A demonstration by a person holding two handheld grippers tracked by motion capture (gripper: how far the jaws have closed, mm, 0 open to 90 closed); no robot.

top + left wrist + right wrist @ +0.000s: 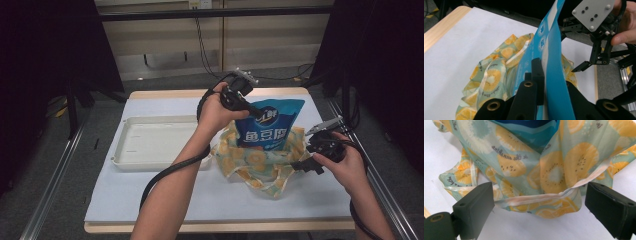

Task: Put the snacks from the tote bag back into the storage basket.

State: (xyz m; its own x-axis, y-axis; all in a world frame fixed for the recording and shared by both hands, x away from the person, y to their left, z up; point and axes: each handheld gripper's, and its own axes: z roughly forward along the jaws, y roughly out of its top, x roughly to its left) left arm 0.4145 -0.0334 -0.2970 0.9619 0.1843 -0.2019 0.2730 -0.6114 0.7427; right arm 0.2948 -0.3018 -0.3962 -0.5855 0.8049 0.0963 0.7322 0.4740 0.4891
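White paper covers the desk (165,200), with one tray (150,142) at its left. Left tongs (544,75) are clamped on the top edge of one blue pouch (270,125), holding it upright, likely to lower it into the one lemon-print bag (260,165). Right tongs (541,202) gape wide at the bag's rim, gripping nothing, probably to steady it.

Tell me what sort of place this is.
Probably a lab-style recording station, not a home: a table under a white sheet, dark curtains on both sides, metal rails along the floor, and cables trailing behind.
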